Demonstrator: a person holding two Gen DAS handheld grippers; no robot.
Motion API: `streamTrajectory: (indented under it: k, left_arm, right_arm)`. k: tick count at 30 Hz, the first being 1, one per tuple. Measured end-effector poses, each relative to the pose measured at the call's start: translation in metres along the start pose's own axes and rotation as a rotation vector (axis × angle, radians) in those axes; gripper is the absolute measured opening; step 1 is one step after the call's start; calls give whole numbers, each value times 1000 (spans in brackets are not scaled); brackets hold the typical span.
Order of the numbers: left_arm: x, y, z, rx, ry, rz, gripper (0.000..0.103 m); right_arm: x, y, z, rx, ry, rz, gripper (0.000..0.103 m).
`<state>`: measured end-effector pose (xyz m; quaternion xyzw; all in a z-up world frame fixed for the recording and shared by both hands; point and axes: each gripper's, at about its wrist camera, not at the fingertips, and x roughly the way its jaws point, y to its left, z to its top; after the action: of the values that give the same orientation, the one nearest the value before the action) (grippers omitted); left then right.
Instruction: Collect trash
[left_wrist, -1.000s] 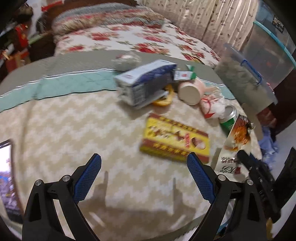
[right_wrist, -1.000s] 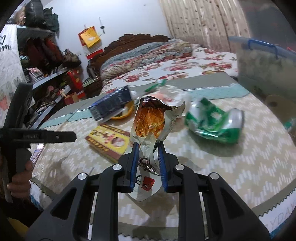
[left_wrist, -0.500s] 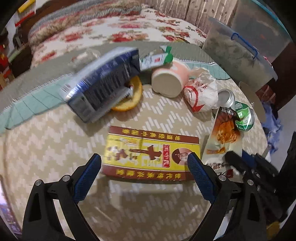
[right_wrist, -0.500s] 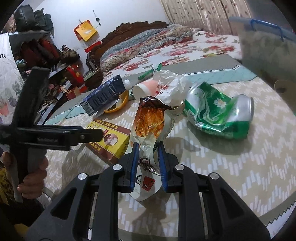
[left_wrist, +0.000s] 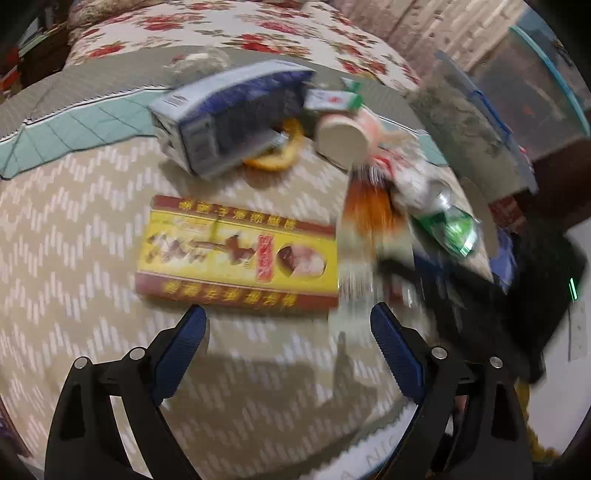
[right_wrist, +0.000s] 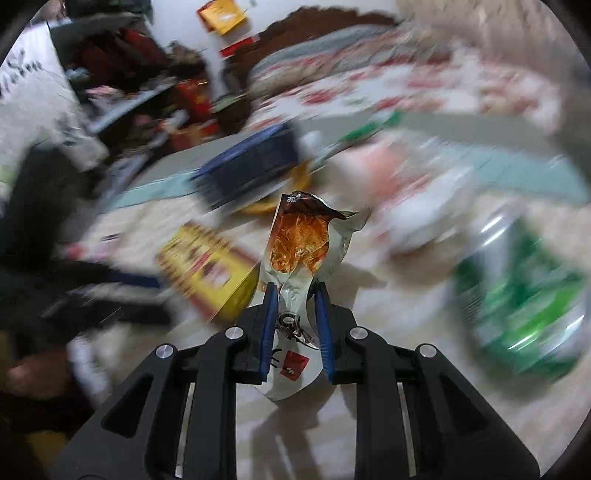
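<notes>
My right gripper (right_wrist: 294, 295) is shut on a silver snack wrapper (right_wrist: 301, 240) with an orange picture, holding it upright above the zigzag tablecloth (right_wrist: 388, 332). The same wrapper (left_wrist: 369, 221) shows blurred in the left wrist view, right of a flat yellow and red box (left_wrist: 236, 254). My left gripper (left_wrist: 288, 321) stands open just in front of that box, nothing between its fingers. A crushed green can (right_wrist: 524, 291) lies to the right of the wrapper. Behind the box lie a blue carton (left_wrist: 229, 110), a paper cup (left_wrist: 343, 138) and a crumpled white bag (left_wrist: 410, 173).
An orange ring (left_wrist: 277, 151) lies under the blue carton. A clear lidded storage bin (left_wrist: 480, 110) stands at the right beyond the table edge. A bed with a flowered cover (left_wrist: 236, 29) is behind the table. A person's hand (right_wrist: 33, 376) holds the left gripper.
The right gripper has swung the wrapper leftward towards the yellow box, away from the can. The left gripper has tipped down and come close over the yellow box. Both views are now motion blurred.
</notes>
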<state>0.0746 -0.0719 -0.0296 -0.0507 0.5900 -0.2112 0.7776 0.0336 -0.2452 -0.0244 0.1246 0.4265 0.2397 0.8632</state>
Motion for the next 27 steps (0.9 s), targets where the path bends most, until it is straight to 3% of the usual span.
streamTrajectory:
  k: [2,4,6,7,9,12,15,20,23,25,27]
  left_arm:
    - [4,4,8,-14,-7,40,87]
    - [6,7,14,-21,1,77,91]
    - [7,11,17,-32,19,67,91]
    - [4,11,17,-37,12,82,89]
    - [-5,14,15,-32,-12,126,89]
    - [-15,29,13,-78,-22,104,89]
    - [-17,43,16,-131,-19,110,89]
    - [-12,47,23,-153,-15,114,89]
    - [-10,51,27,-175,-15,116,89]
    - [-12,57,29,-192,-19,114,89]
    - [-15,60,30,-195,-31,121,89]
  right_arm:
    - [5,16,-13,-8,37,85,23]
    - [7,28,-23,-26,47,99,23]
    - [2,29,-25,-37,23,83,23]
    - [-2,25,-23,-32,4,76,15]
    - [-12,15,-12,-20,-46,19,15]
    - [-16,7,12,-16,-98,-34,15]
    - [3,2,33,-32,-84,-110,15]
    - [38,13,59,-86,16,5,15]
    - [65,25,70,-153,107,7,15]
    - [83,36,63,-160,232,134,15]
    - [82,48,55,-200,248,229,15]
